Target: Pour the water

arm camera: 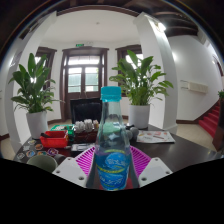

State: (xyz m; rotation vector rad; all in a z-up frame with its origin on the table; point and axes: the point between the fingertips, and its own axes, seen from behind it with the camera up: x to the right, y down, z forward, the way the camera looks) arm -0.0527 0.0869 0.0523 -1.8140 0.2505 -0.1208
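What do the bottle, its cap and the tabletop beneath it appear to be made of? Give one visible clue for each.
Bottle: looks like clear, glossy plastic, since the room shows through its upper body, above a blue printed label.
Cap: probably opaque light-blue plastic, smooth and matte.
Tabletop: dark and smooth, perhaps polished wood or laminate; unclear.
The bottle stands between the fingers of the gripper.

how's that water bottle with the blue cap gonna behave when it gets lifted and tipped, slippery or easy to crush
The bottle is tall and narrow, so it would probably tip easily if nudged near the cap. Its clear thin-looking plastic likely flexes under a hard squeeze. The glossy label may be a bit slick, though the gripper pads at both sides should help.
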